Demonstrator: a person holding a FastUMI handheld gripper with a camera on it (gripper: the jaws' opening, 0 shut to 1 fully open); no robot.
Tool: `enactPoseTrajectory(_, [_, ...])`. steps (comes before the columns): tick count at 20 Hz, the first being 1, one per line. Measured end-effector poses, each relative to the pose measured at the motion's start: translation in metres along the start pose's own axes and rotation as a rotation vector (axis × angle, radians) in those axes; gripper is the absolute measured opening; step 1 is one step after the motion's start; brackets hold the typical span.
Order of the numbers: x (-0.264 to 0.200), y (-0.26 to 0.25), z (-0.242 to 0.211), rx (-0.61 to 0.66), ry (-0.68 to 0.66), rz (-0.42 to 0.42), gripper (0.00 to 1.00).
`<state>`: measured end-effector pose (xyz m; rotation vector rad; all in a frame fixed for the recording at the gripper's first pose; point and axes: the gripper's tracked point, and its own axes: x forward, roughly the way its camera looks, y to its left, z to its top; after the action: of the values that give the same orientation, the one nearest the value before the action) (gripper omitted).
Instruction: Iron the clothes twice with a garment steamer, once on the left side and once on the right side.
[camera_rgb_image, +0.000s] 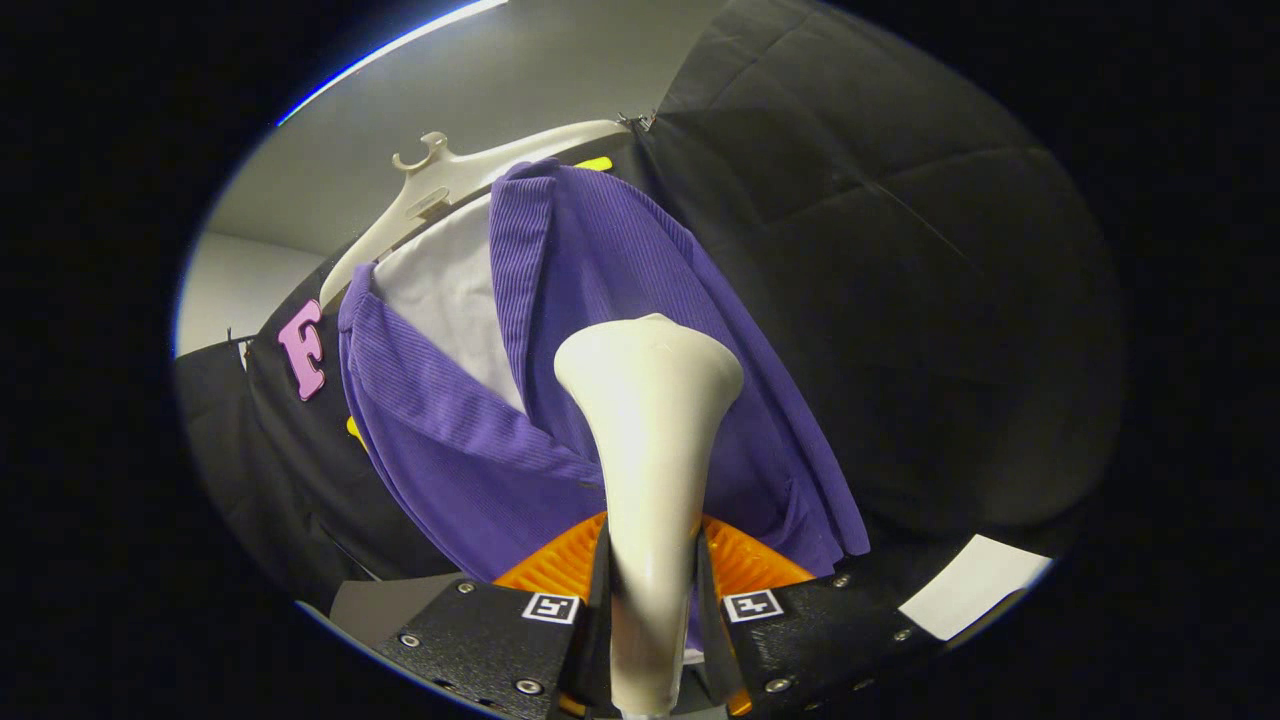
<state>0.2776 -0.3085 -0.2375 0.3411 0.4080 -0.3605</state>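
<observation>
A cream garment steamer stands between my fingers, its handle clamped on both sides and its wide head pointing up ahead of me. My gripper is shut on that handle. Beyond the head hangs a purple ribbed jacket over a white inner layer on a cream hanger. The steamer head lies in front of the jacket's front panel, on the side right of the open lapel; I cannot tell whether it touches the cloth. The jacket's lower middle is hidden behind the steamer.
The booth's black cloth wall stands behind and to the right of the jacket. A pale ceiling or wall shows above the hanger. A white sheet lies low beyond my right finger.
</observation>
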Motion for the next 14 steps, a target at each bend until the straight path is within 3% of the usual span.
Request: enactPoseTrajectory(14, [-0.012, -0.011, -0.047, -0.035, 0.177, -0.067, 0.38])
